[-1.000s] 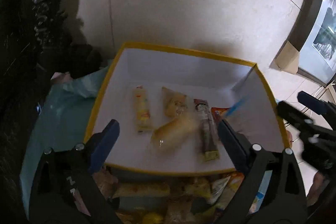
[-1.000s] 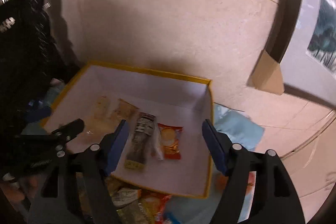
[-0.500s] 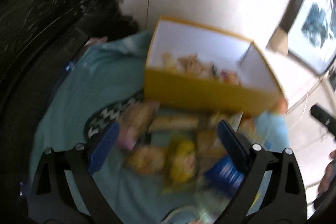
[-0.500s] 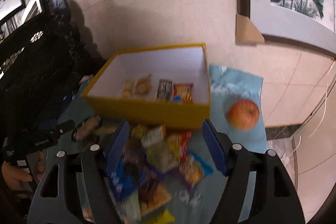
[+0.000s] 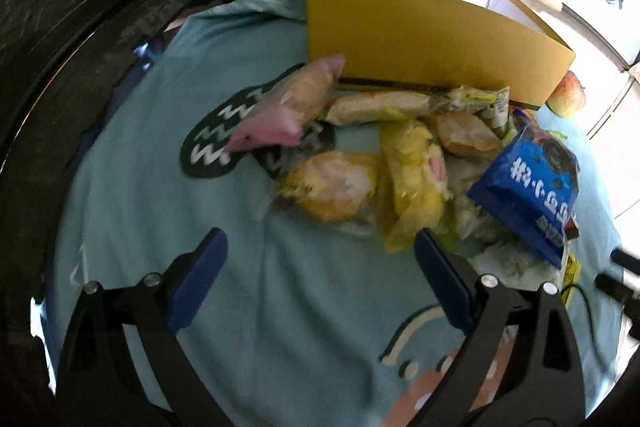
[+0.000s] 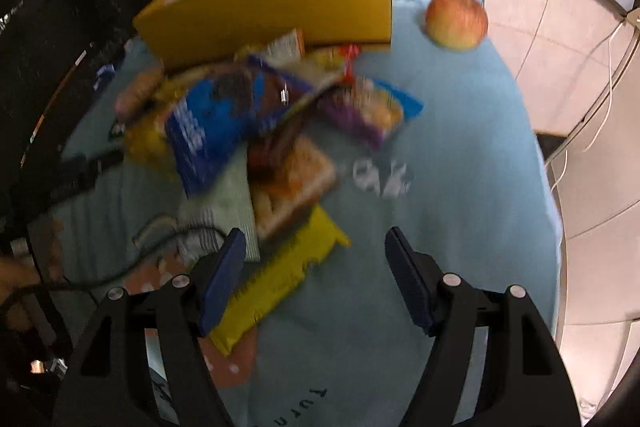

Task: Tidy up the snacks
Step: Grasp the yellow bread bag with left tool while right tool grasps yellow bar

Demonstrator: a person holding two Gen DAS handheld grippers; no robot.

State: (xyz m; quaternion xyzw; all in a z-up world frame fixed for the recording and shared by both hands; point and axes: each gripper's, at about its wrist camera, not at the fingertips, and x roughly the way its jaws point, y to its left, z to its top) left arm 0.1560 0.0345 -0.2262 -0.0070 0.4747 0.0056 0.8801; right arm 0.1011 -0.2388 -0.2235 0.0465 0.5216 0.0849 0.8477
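Snacks (image 5: 404, 163) lie in a messy heap on a light blue cloth (image 5: 168, 195), right in front of a yellow box (image 5: 424, 39). The box stands at the far side of the cloth, and the heap touches its front wall.

From the left wrist camera, the left gripper (image 5: 316, 275) hangs over bare cloth with its two blue pads spread wide apart. Nothing is between them and they touch nothing. Just past the pads is a round yellow pack (image 5: 332, 187), and beside it a long yellow pack (image 5: 412, 183). A pink pack (image 5: 292, 103) leans near the left corner of the box. A big blue bag (image 5: 528, 187) sticks up on the right of the heap.

From the right wrist camera, the right gripper (image 6: 314, 275) is also spread open and holds nothing. A flat yellow packet (image 6: 280, 275) lies under and just beside its left pad; whether the pad touches it is hard to tell. Further on are an orange packet (image 6: 296, 179), the big blue bag (image 6: 216, 127) and a purple pack (image 6: 364, 111). This picture is blurry, so small things are hard to make out.

An apple (image 6: 456, 19) sits alone on the cloth, to the right of the box and apart from the heap.
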